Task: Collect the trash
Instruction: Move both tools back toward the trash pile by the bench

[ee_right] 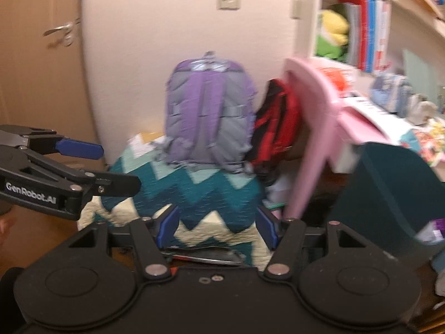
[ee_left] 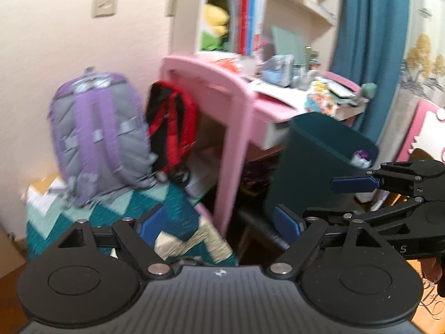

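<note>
Two handheld grippers are seen raised in a cluttered bedroom, both blurred by motion. The left gripper [ee_left: 219,224] is held with its blue-padded fingers [ee_left: 148,226] spread wide and nothing between them; the same is shown of the right gripper [ee_right: 218,226], whose fingers [ee_right: 167,225] are parted and empty. Each tool is caught at the edge of the other's view, again with fingers apart. A dark teal trash bin [ee_left: 314,164] is seen tilted, its mouth turned up and to the right, just in front of a pink desk [ee_left: 222,89]; crumpled white and purple trash [ee_left: 361,160] is visible inside, near its rim. In the right wrist view the bin [ee_right: 389,183] is placed at the right edge, with a scrap of purple and white [ee_right: 434,229] at its opening. A purple and grey backpack [ee_left: 100,136] is stood upright on a zigzag-patterned teal and cream quilt [ee_left: 178,217], and a red and black bag [ee_left: 172,128] is hung beside it against the desk's side. The desk top is crowded with papers and small items too blurred to be told apart. Books [ee_left: 250,19] are lined on the shelf above, and a blue curtain [ee_left: 370,41] is hung to the right.
</note>
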A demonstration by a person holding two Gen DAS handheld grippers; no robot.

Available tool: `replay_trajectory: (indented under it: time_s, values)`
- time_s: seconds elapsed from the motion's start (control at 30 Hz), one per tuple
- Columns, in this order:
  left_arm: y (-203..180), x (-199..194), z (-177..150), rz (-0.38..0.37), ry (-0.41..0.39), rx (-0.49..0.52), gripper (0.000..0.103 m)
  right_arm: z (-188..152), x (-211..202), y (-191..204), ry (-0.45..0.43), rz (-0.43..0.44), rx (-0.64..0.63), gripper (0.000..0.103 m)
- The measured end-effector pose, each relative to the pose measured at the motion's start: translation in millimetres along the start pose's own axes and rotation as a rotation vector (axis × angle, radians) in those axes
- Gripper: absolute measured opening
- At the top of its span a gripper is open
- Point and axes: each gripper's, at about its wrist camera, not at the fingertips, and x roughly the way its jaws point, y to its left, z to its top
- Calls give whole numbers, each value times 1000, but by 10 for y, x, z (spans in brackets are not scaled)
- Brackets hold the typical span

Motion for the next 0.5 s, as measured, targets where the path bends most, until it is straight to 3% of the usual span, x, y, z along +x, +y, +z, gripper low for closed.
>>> replay_trajectory:
  time_s: [0.13, 0.3, 0.5]
  values:
    - [373, -91, -251, 42, 2, -42, 102, -63, 295, 273, 38, 50, -16, 60]
    - [846, -157, -624, 94, -38, -87, 102, -206, 709, 601, 88, 113, -43, 60]
    - [1360, -12, -1091, 166, -18, -158, 102, -443, 1299, 906, 147, 165, -38, 60]
